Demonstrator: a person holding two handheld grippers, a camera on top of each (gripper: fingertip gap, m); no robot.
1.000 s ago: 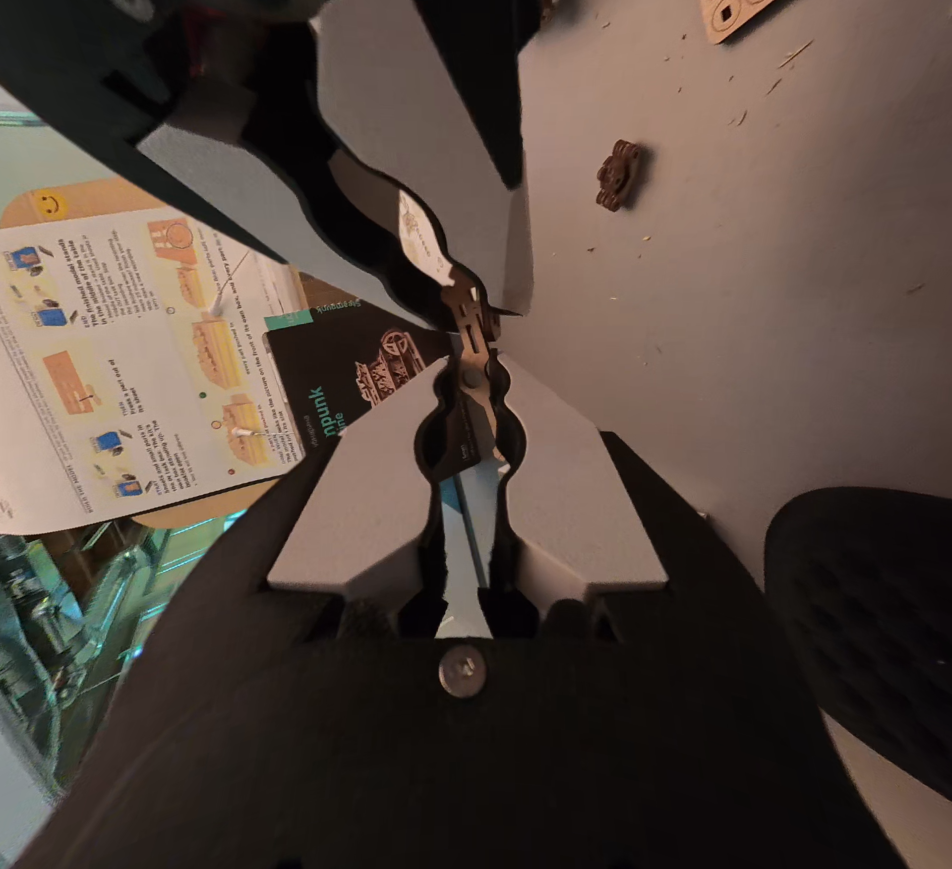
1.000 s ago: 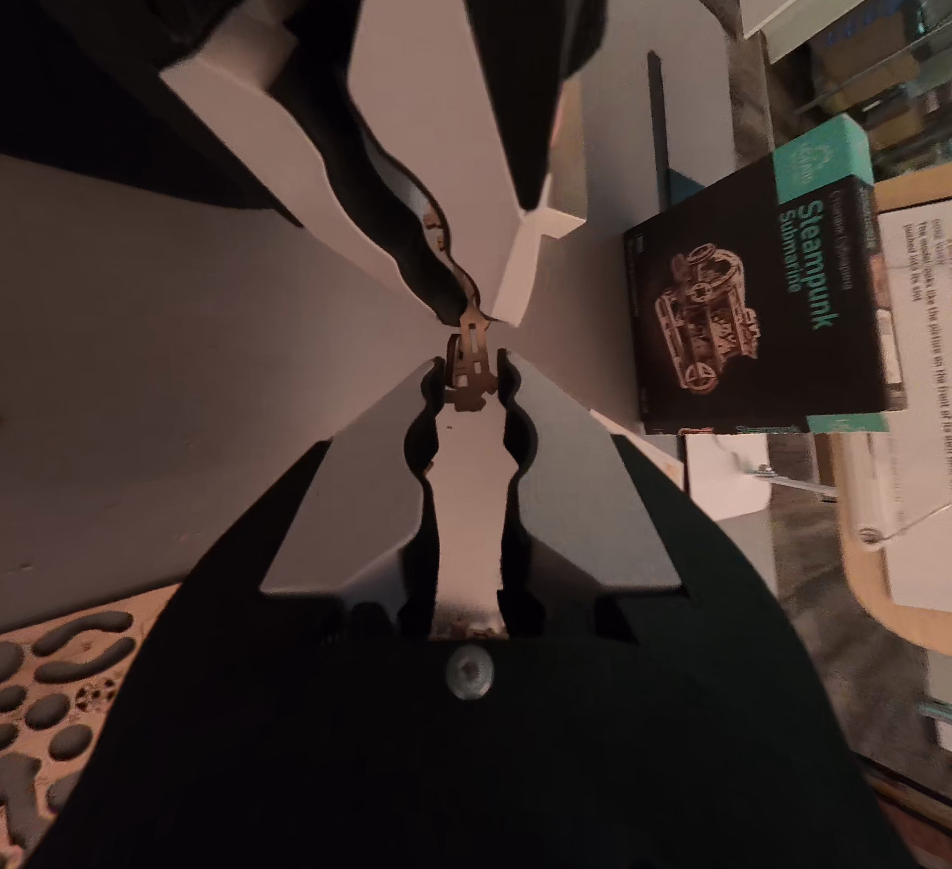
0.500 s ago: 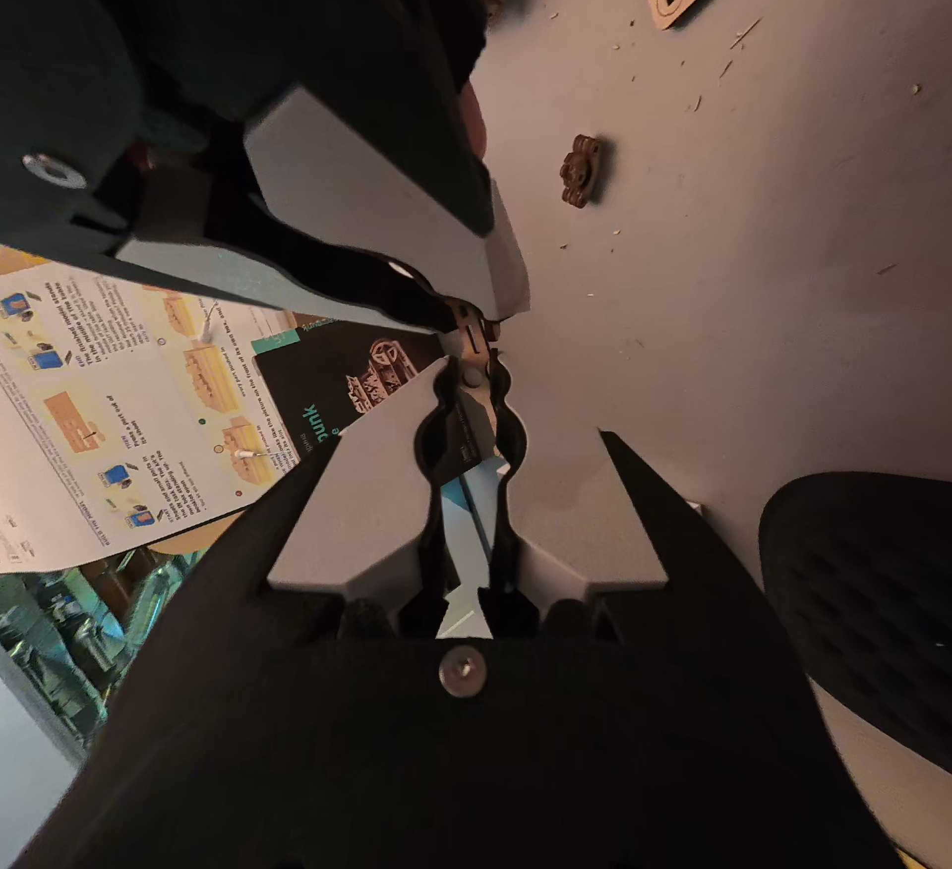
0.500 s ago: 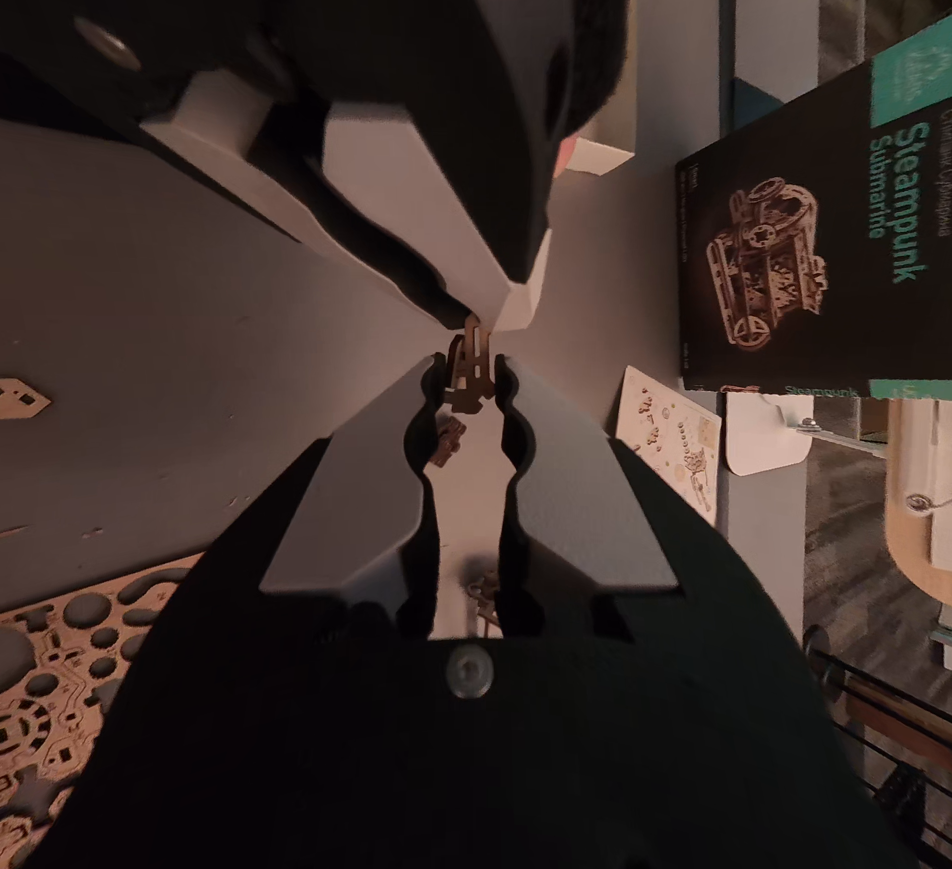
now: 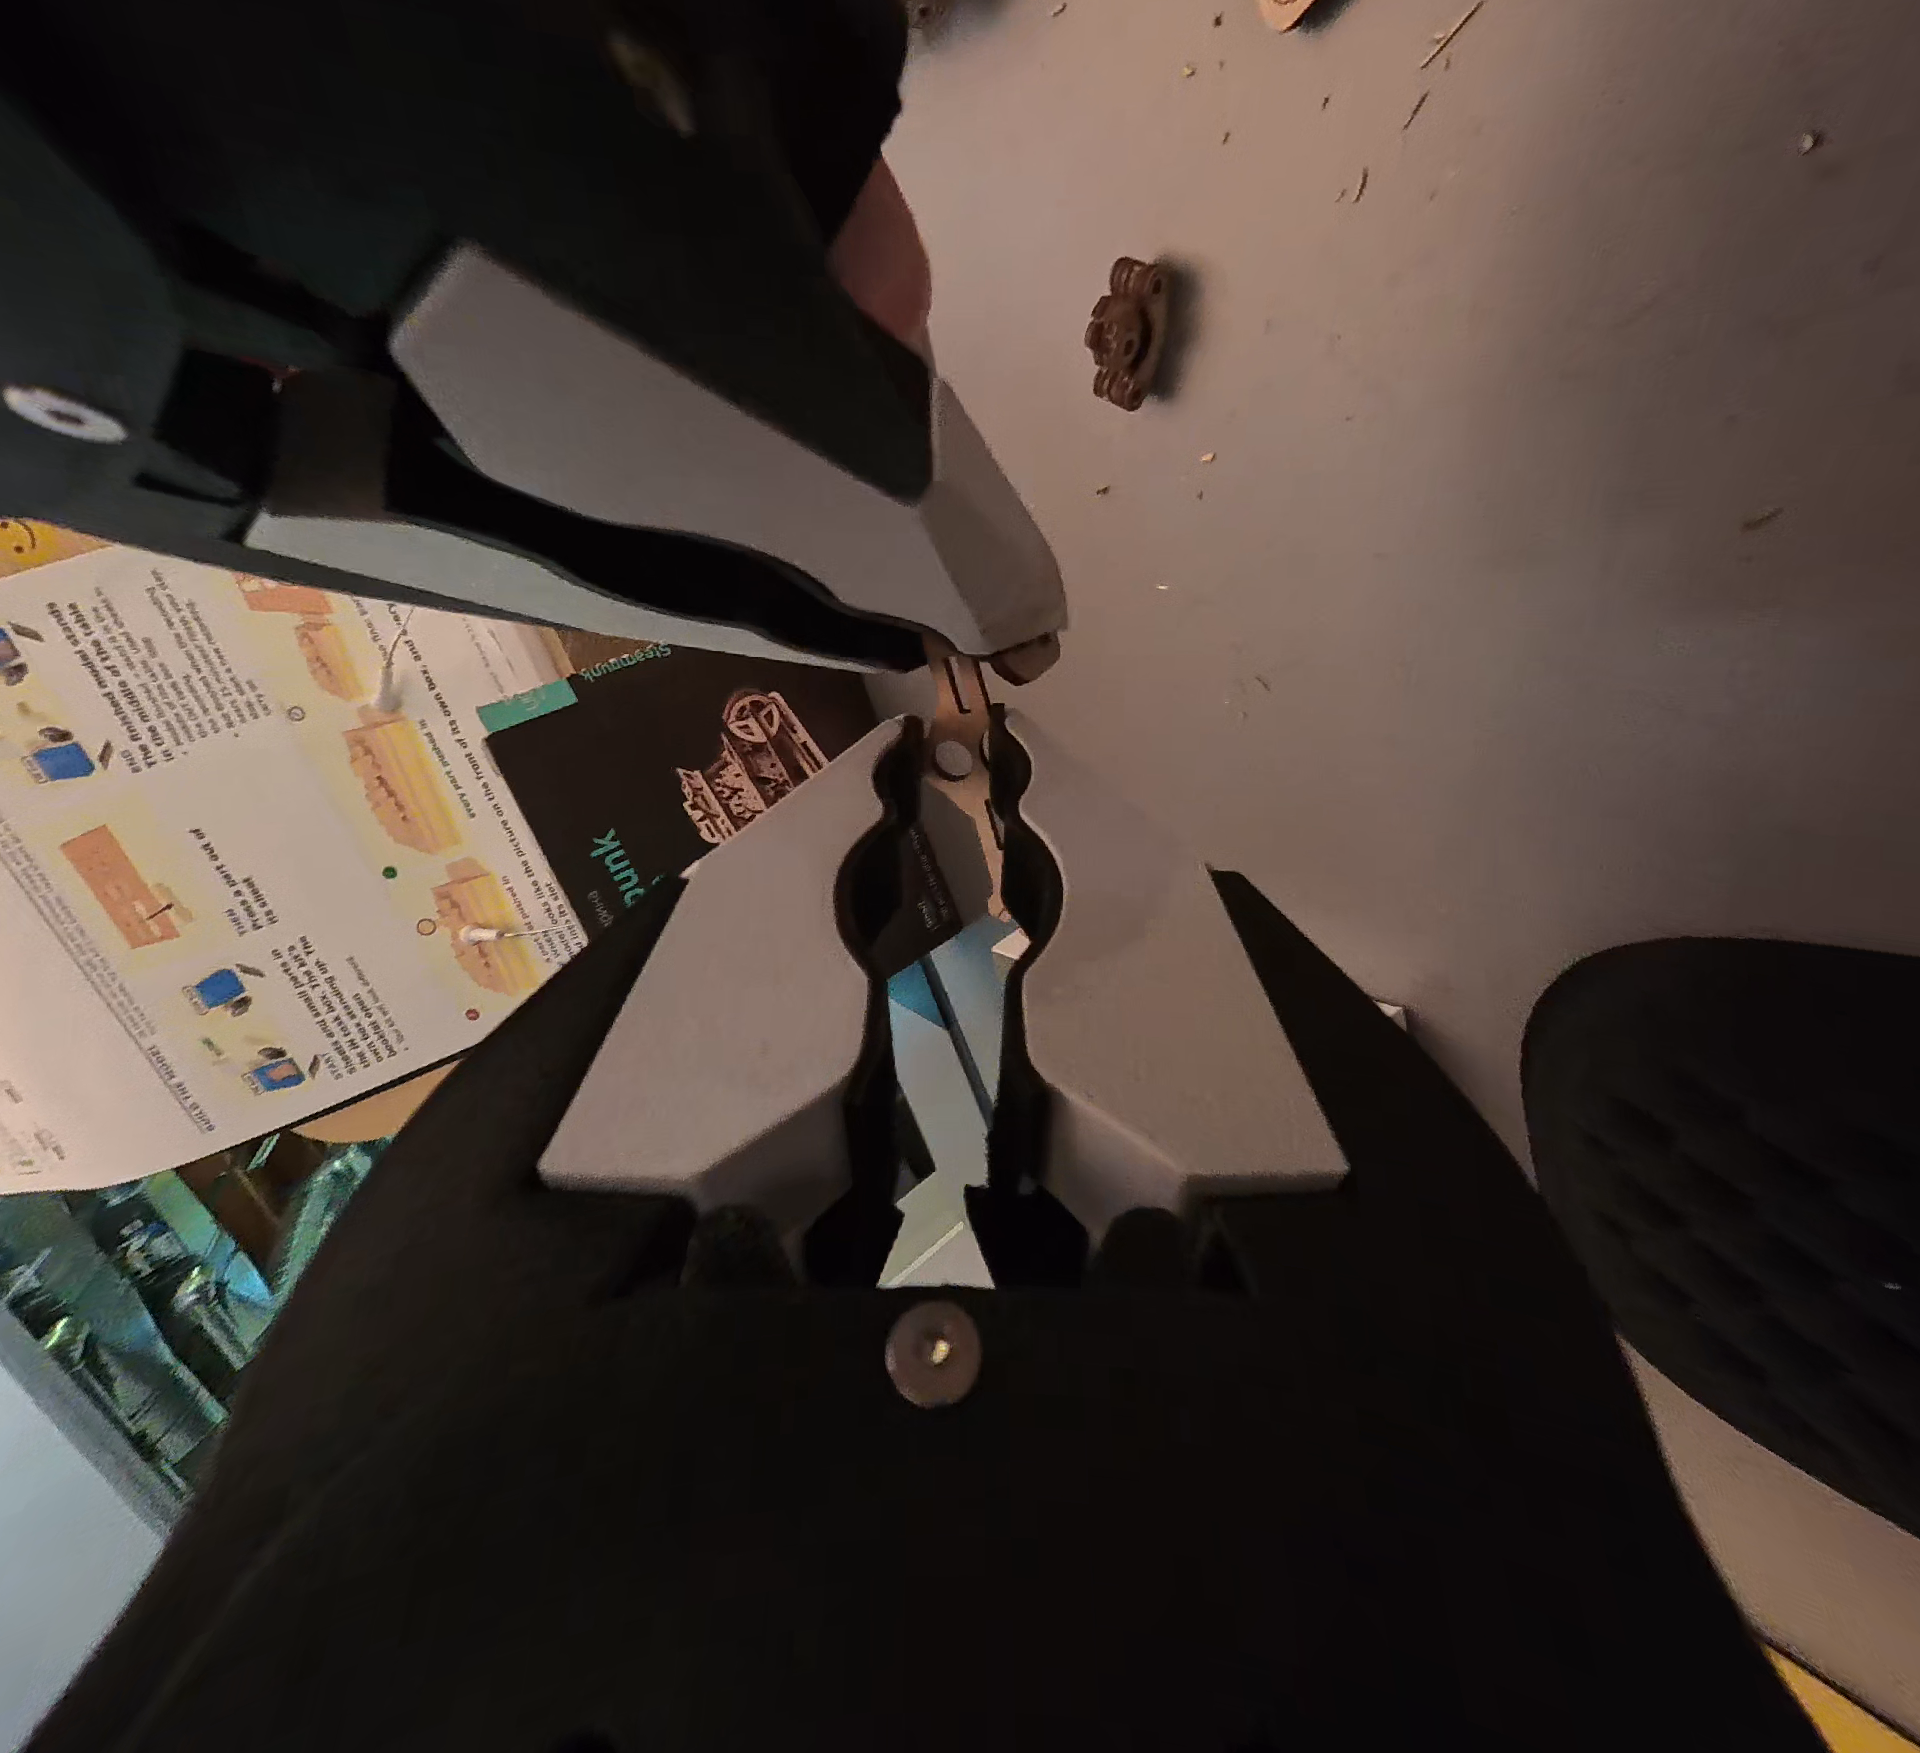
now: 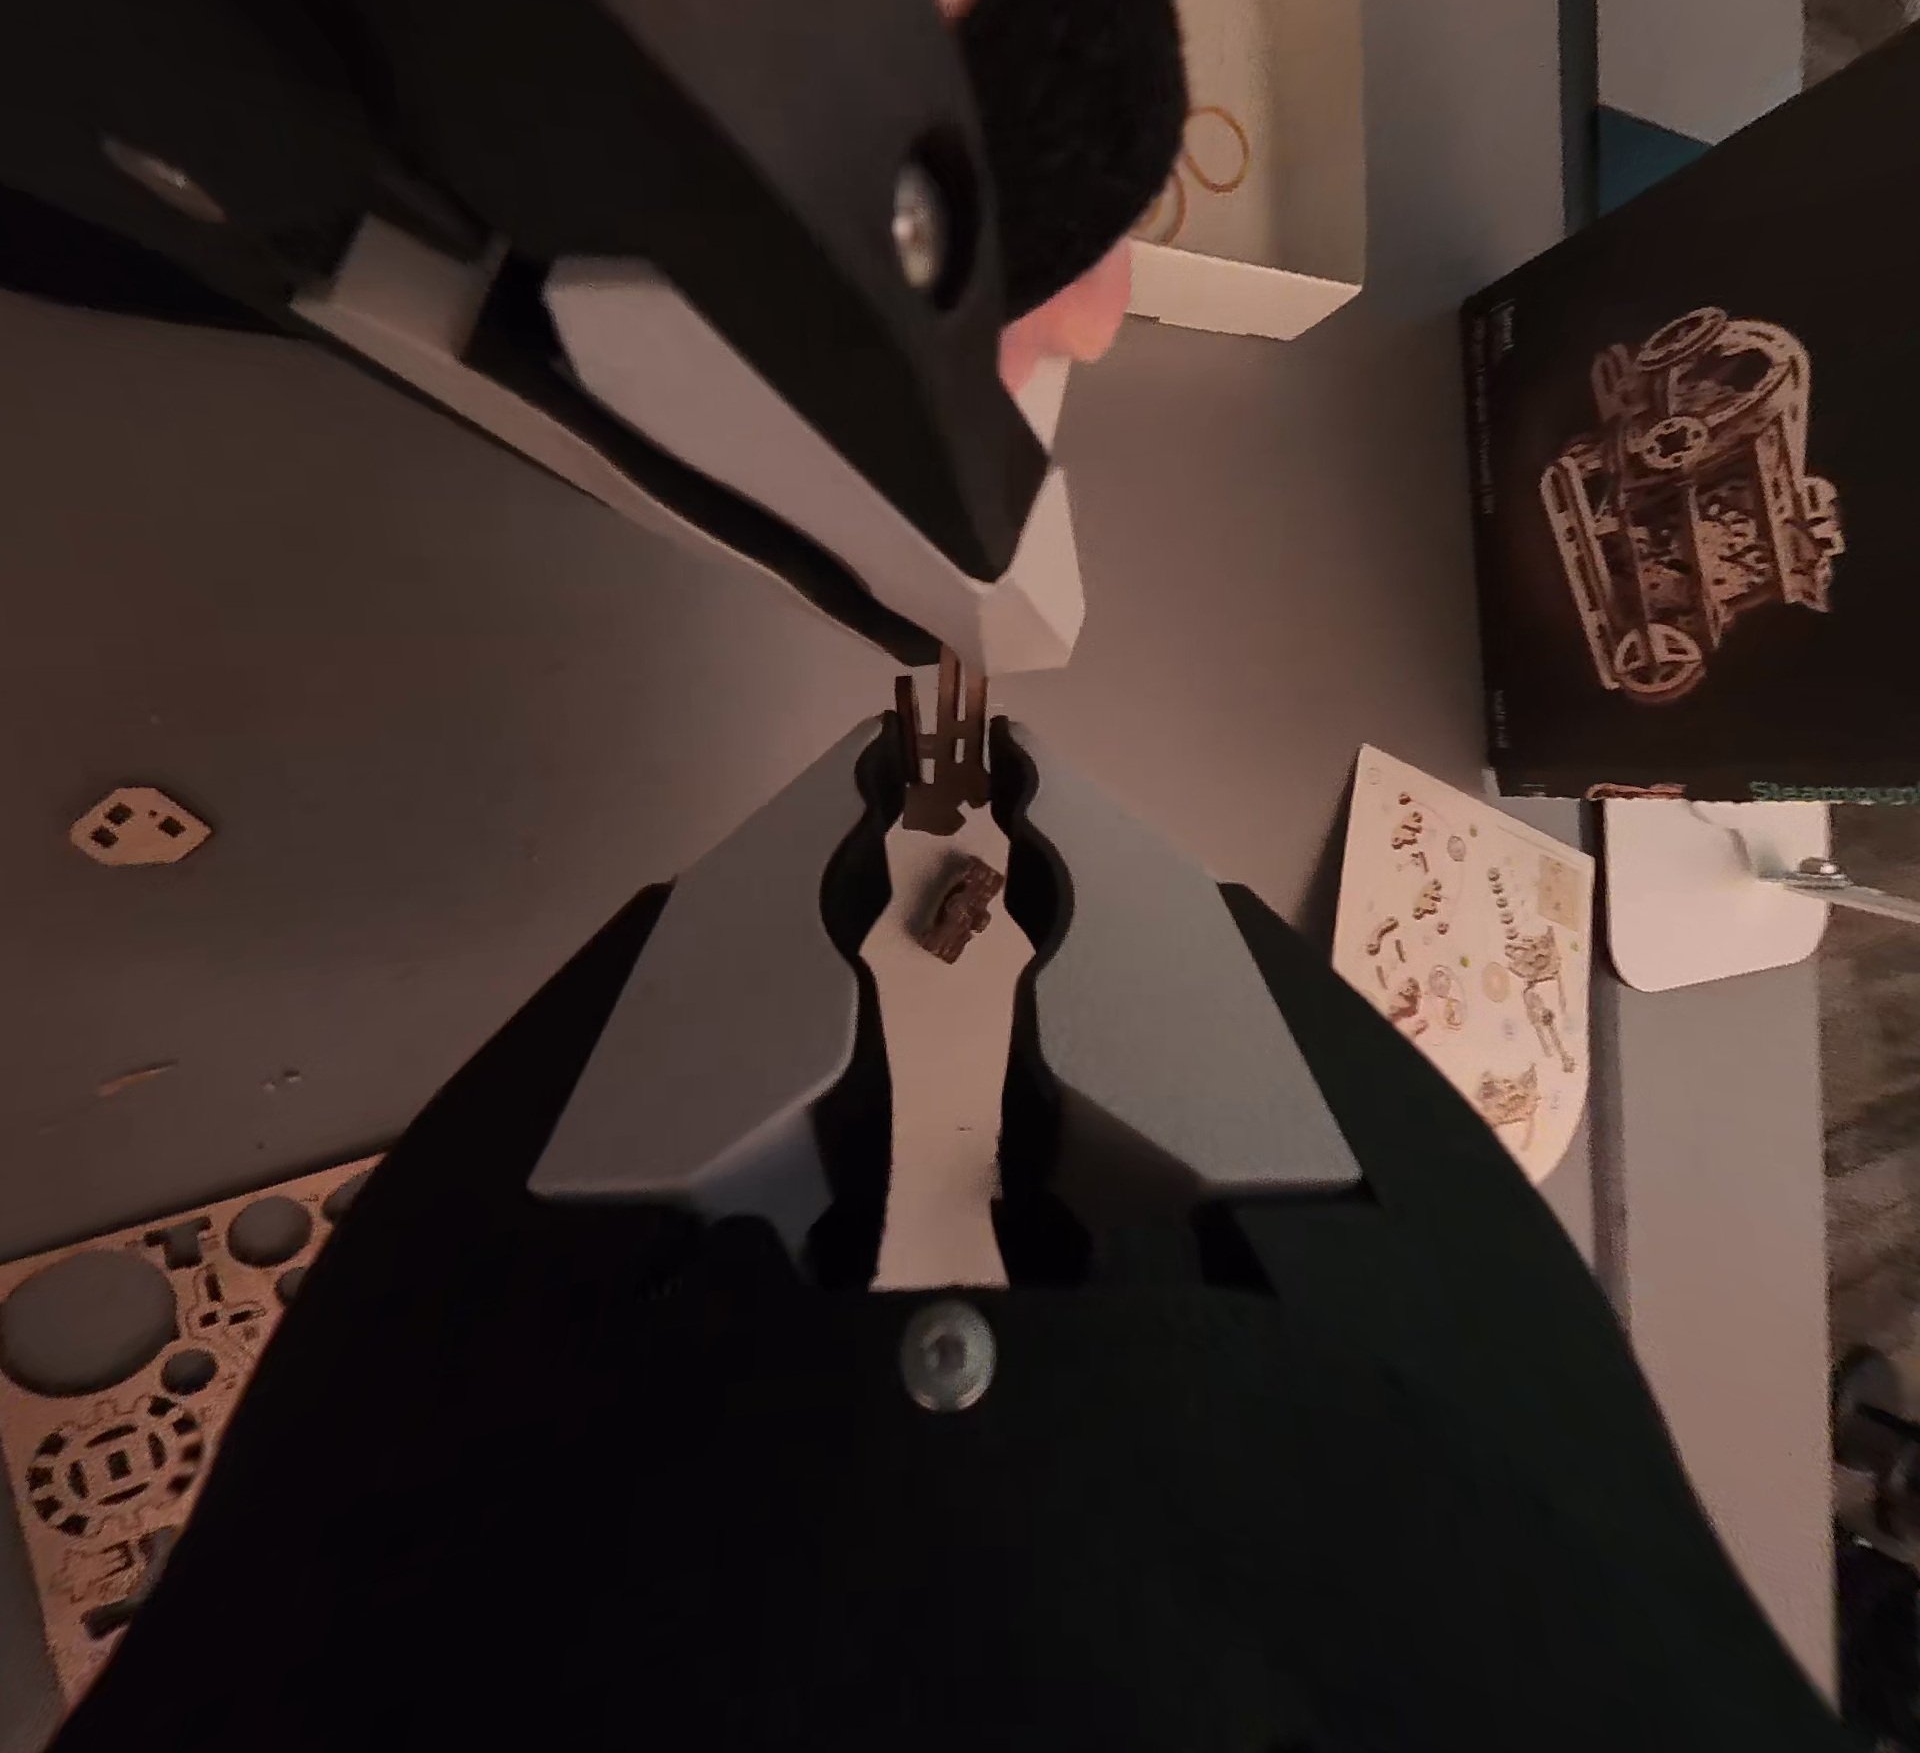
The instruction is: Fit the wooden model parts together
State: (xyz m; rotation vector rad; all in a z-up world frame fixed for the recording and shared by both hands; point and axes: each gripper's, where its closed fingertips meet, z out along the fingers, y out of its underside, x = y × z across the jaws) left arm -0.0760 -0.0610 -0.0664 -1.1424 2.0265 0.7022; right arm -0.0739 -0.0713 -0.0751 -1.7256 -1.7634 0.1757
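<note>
Grey tabletop [image 5: 1507, 560], dim light, wood splinters scattered; kit box [image 6: 1704, 540] and instruction sheet [image 5: 239, 851] at the edge, punched-out plywood sheet [image 6: 94, 1371] nearby.

Both grippers meet nose to nose above the table. Left gripper [image 5: 951, 758] is pinched on a thin slotted wooden strip [image 5: 961, 716]. Right gripper [image 6: 940, 758] is clamped on a small pronged wooden part [image 6: 935, 768].

Change over the last second: the opposing gripper has rolled from roughly end-on to a flatter, sideways angle, and both views have swung across the table. The two parts stay in contact at the tips. My read: the joint is engaged and being worked home, not fully seated.

Loose gear-like piece [image 5: 1127, 332] sits untouched on the table.
</note>
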